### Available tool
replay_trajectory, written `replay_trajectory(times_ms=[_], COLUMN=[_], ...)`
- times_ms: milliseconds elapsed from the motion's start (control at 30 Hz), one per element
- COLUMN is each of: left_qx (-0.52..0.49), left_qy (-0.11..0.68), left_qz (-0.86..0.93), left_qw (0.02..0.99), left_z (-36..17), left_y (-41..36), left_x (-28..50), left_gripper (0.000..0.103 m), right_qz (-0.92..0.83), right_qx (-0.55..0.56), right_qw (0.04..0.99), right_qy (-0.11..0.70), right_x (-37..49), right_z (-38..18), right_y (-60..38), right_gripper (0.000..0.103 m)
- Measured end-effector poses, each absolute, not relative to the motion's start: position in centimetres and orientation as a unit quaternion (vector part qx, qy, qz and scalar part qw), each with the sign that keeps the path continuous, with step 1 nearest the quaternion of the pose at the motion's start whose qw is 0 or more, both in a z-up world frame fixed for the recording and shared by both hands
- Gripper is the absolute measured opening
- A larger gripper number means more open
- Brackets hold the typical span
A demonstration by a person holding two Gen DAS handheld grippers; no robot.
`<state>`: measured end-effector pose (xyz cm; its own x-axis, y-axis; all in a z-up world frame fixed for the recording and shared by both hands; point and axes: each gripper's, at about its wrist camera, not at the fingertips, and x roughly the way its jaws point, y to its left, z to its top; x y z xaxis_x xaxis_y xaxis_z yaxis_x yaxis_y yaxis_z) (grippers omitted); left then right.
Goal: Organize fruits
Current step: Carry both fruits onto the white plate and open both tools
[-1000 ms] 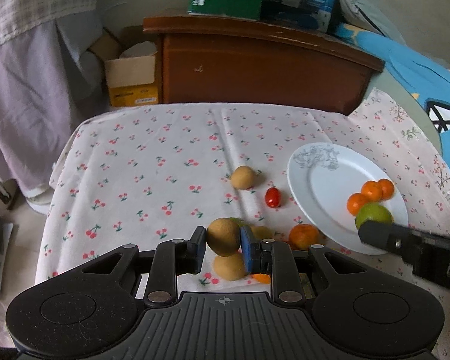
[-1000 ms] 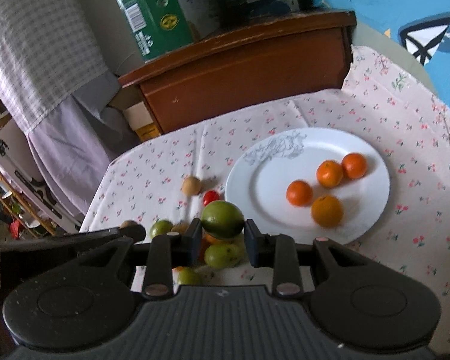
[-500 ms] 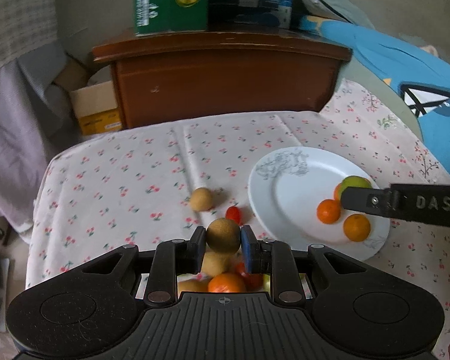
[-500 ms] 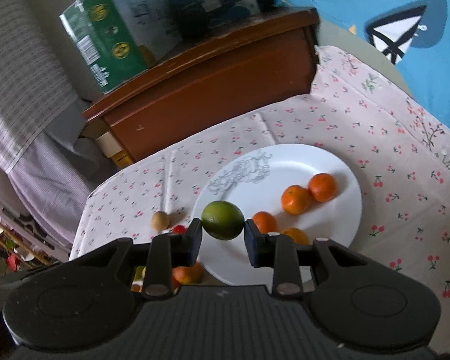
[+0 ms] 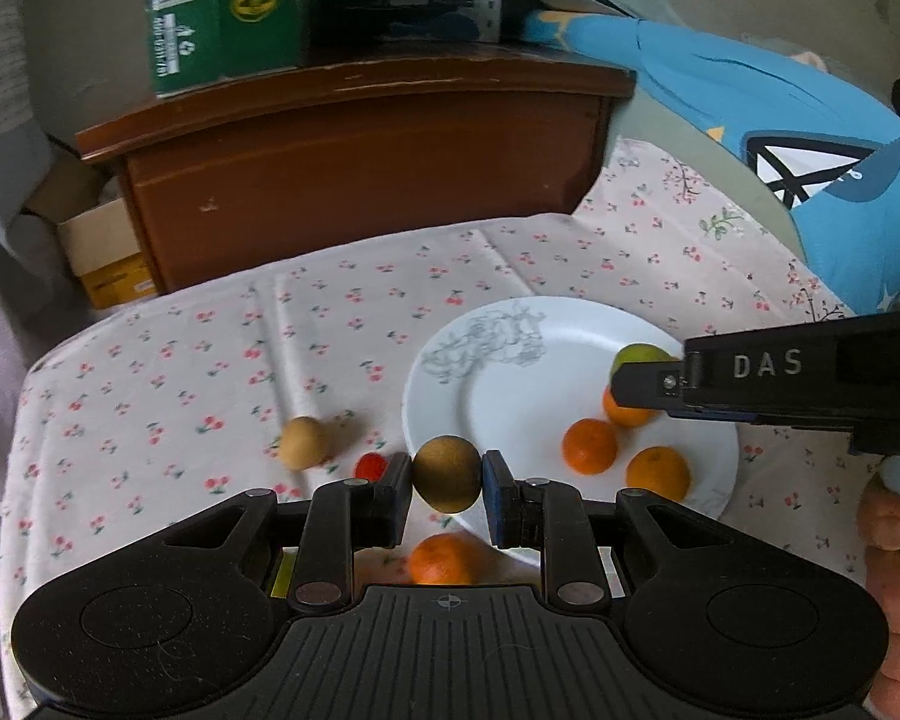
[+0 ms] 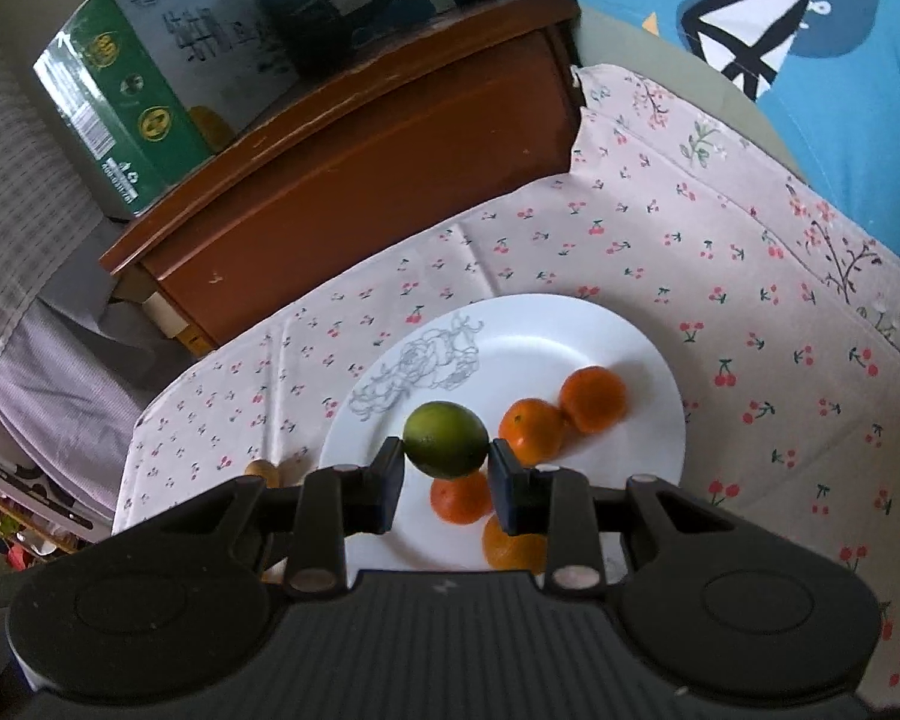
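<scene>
My left gripper point(image 5: 447, 480) is shut on a brown kiwi point(image 5: 447, 473), held above the near-left rim of the white plate point(image 5: 492, 396). My right gripper point(image 6: 446, 461) is shut on a green lime point(image 6: 446, 439) above the plate point(image 6: 642, 354), which carries several oranges point(image 6: 593, 399). In the left wrist view the right gripper's finger point(image 5: 750, 378) reaches over the plate from the right, with the lime point(image 5: 641, 354) peeking behind it. Three oranges point(image 5: 591, 446) show on the plate there. One more orange point(image 5: 447, 558) lies on the cloth under my left gripper.
A small brown fruit point(image 5: 302, 443) and a red cherry tomato point(image 5: 371, 468) lie on the cherry-print tablecloth point(image 5: 180, 372) left of the plate. A brown wooden cabinet point(image 5: 360, 168) with boxes on top stands behind the table. A blue cushion point(image 5: 810, 180) is at the right. A hand point(image 5: 897, 570) shows at the right edge.
Both grippers have carried their fruits to the right, towards and over the plate. The pile of fruit on the cloth has slid out of view beneath them.
</scene>
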<state>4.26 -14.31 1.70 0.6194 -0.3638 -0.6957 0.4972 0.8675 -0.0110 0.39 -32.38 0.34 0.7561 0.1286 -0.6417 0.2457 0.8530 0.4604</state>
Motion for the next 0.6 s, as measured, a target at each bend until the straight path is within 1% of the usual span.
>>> replay_trajectory(times_ms=[567, 600], left_qx=[0.053, 0.052], left_qy=[0.383, 0.381], left_qz=[-0.273, -0.274], left_qw=[0.881, 0.881], left_z=[-0.2, -0.2], left_y=[-15.6, -15.6], left_x=[6.5, 6.5], left_gripper=[0.023, 0.023], right_qz=[-0.040, -0.041], right_qx=[0.300, 0.301], right_qw=[0.883, 0.883], right_qy=[0.359, 0.358], right_x=[2.8, 2.9], right_z=[-1.2, -1.2], right_y=[-34.0, -34.0], right_gripper=[0.031, 0.033])
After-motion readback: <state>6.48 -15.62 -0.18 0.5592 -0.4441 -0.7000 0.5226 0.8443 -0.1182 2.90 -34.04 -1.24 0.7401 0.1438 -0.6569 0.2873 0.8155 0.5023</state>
